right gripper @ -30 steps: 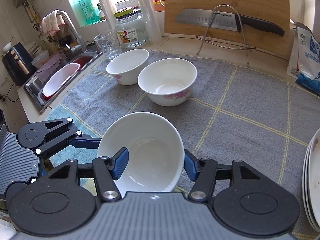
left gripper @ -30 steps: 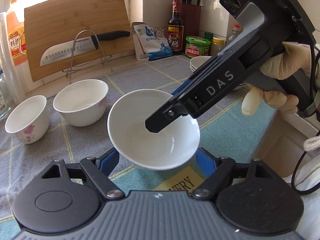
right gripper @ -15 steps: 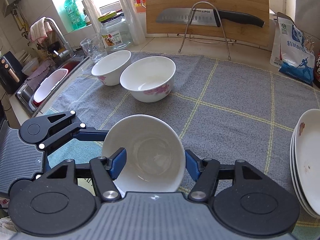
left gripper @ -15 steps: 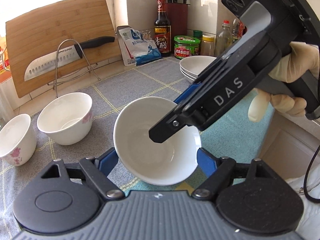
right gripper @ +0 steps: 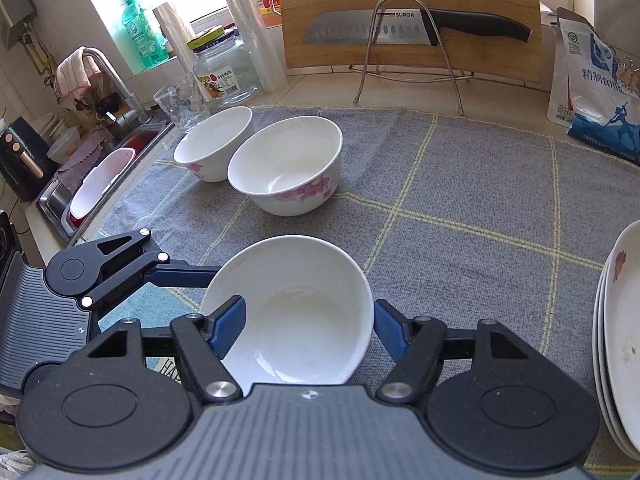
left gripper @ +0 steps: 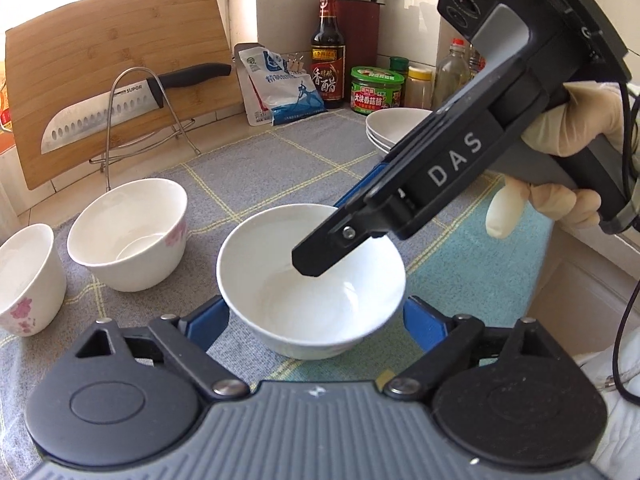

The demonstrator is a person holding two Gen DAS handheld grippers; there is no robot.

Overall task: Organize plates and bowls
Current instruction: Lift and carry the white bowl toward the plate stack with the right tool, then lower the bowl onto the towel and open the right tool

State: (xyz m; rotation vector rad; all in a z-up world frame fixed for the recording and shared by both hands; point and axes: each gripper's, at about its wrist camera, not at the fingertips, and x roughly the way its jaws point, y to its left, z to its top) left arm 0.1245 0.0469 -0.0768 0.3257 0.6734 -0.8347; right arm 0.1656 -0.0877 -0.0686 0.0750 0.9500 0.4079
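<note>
A plain white bowl [left gripper: 312, 280] [right gripper: 296, 312] appears to rest on the cloth's near edge. My left gripper [left gripper: 316, 316] straddles it, its jaws opening, and both blue pads [left gripper: 212, 320] stand slightly off the wall. My right gripper [right gripper: 308, 328] [left gripper: 332, 232] is opening too. Its left pad [right gripper: 228, 328] hangs inside the rim, the right one just outside. Two flowered bowls [right gripper: 286, 172] [right gripper: 212, 144] stand side by side further back. A stack of plates [right gripper: 620, 340] [left gripper: 396, 126] sits at the right.
A grey checked cloth [right gripper: 460, 200] covers the counter. At the back stand a cutting board [right gripper: 408, 12], a knife on a wire rack [right gripper: 380, 30], a salt bag [right gripper: 592, 92], jars and bottles [left gripper: 328, 56]. A sink [right gripper: 100, 176] lies left. A gloved hand [left gripper: 568, 128] holds the right gripper.
Both grippers' pads have spread away from the white bowl. The bowl has sunk slightly towards the cloth, and both hands have shifted a little with it.
</note>
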